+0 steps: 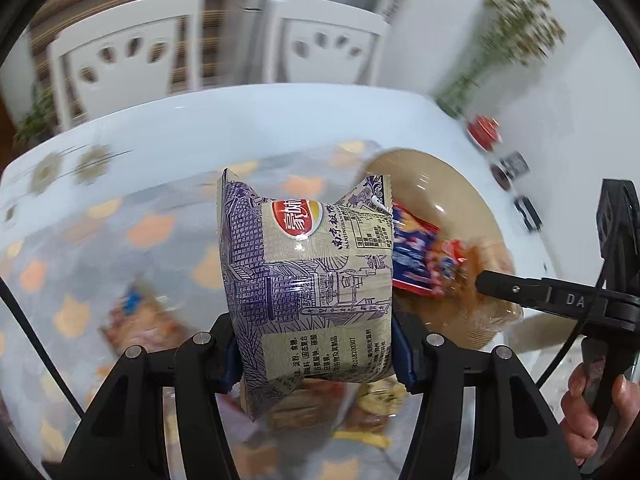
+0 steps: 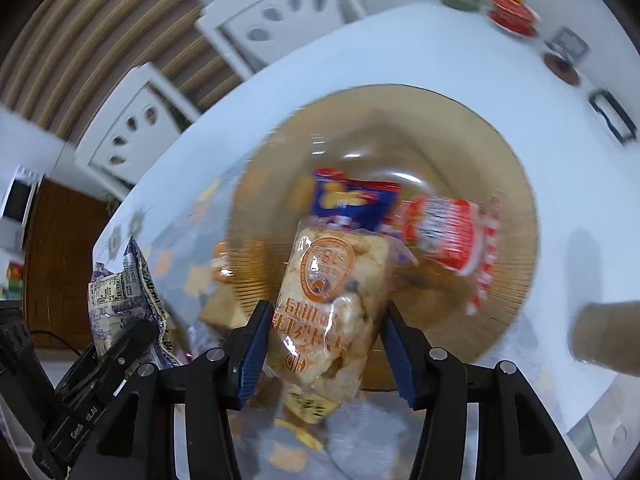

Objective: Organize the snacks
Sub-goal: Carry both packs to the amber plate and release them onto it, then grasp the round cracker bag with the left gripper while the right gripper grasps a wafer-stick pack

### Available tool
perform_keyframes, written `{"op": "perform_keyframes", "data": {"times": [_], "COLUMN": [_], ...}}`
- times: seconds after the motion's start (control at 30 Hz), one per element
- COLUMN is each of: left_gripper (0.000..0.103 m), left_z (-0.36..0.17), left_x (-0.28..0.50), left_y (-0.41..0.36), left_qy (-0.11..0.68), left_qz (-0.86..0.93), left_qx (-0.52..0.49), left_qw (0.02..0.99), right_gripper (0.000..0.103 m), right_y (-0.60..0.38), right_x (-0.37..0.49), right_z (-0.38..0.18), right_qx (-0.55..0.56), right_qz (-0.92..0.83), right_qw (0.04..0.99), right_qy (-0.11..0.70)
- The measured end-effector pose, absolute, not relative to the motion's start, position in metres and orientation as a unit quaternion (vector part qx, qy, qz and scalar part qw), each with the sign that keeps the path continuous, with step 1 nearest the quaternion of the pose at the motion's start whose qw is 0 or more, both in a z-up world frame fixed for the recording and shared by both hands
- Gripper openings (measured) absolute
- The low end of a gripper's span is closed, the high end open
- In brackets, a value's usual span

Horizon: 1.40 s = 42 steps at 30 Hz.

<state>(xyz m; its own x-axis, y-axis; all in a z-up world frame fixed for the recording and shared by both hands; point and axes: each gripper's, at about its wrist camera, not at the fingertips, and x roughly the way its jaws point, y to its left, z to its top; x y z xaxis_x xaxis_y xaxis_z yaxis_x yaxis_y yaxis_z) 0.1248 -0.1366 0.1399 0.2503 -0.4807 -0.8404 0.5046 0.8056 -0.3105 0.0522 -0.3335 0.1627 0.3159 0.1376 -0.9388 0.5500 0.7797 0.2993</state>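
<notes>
My left gripper (image 1: 314,354) is shut on a beige and purple chip bag (image 1: 308,280) and holds it above the table, left of the brown glass bowl (image 1: 448,192). My right gripper (image 2: 326,352) is shut on a clear packet of pale rice crackers (image 2: 328,304) over the near rim of the bowl (image 2: 460,128). In the bowl lie a blue snack packet (image 2: 352,200) and a red and white packet (image 2: 448,232). The chip bag also shows at the left of the right wrist view (image 2: 120,300). The right gripper shows at the right of the left wrist view (image 1: 492,280).
More snack packets (image 1: 136,320) lie on the patterned mat (image 1: 80,248) under the grippers. Two white chairs (image 1: 120,56) stand behind the white table (image 1: 240,120). A red dish (image 2: 512,16), a vase of flowers (image 1: 500,40) and small dark items (image 2: 612,116) sit at the far right edge.
</notes>
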Motion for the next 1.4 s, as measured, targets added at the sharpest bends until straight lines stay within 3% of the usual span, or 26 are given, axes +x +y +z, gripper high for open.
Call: {"op": "perform_keyframes", "data": {"times": [0.53, 0.6, 0.67, 0.73, 1.4], "left_gripper": [0.056, 0.062, 0.077, 0.078, 0.077], "left_z": [0.135, 0.136, 0.136, 0.135, 0.138], "left_x": [0.108, 0.109, 0.111, 0.113, 0.103], "left_y": [-0.242, -0.249, -0.255, -0.256, -0.111], "left_qy": [0.524, 0.518, 0.520, 0.525, 0.542], "left_qz": [-0.377, -0.375, -0.376, -0.374, -0.301], "left_qx": [0.087, 0.089, 0.096, 0.098, 0.001], "left_qw": [0.759, 0.763, 0.762, 0.758, 0.785], "right_gripper": [0.050, 0.050, 0.050, 0.053, 0.053], "right_y": [-0.373, -0.378, -0.380, -0.380, -0.322], "right_x": [0.026, 0.022, 0.019, 0.018, 0.042], "right_z": [0.157, 0.158, 0.159, 0.161, 0.158], "right_qx": [0.326, 0.335, 0.338, 0.335, 0.278], "right_qz": [-0.161, -0.162, -0.163, -0.162, -0.095], "right_qw": [0.746, 0.744, 0.743, 0.744, 0.755], "right_qy": [0.558, 0.554, 0.554, 0.556, 0.586]}}
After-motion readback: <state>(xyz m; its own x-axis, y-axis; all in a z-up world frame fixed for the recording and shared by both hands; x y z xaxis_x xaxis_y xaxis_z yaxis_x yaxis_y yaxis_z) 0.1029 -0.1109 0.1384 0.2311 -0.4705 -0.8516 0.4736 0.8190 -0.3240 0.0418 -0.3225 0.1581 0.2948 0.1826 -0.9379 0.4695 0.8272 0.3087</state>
